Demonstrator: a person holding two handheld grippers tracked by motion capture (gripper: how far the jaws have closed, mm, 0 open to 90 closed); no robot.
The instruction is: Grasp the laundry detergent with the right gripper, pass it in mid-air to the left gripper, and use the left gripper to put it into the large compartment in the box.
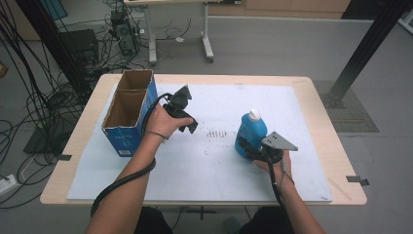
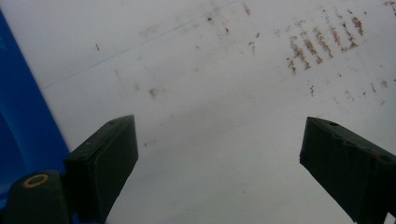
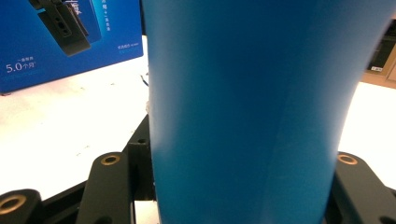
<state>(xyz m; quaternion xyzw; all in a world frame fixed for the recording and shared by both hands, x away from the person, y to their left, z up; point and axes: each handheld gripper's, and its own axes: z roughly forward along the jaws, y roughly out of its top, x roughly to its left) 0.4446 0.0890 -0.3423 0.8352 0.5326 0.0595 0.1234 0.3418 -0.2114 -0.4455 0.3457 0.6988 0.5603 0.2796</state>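
The open blue carton [image 1: 127,114] stands at the far left of the white surface [image 1: 214,170], with 2 compartments side by side, both showing bare cardboard inside. Just right of it the left gripper [image 1: 187,122] hangs over the surface with its jaws spread wide and nothing between them; in the left gripper view the carton's blue wall [image 2: 18,126] sits just outside the left jaw, and stained white surface lies between the 2.

Further right, the right gripper [image 1: 251,150] has its jaws clamped on the lower body of the blue bottle [image 1: 251,132], which stands upright with its white cap [image 1: 253,115] on top. In the right gripper view the bottle's body [image 3: 252,116] fills the gap between the jaws.

The step in hand looks like carrying the bottle over to the carton. To do it well, lift straight up first so the low grip does not let the bottle tip, keep it upright in transit, clear the carton's rim, and use the free left jaws to steady the carton.
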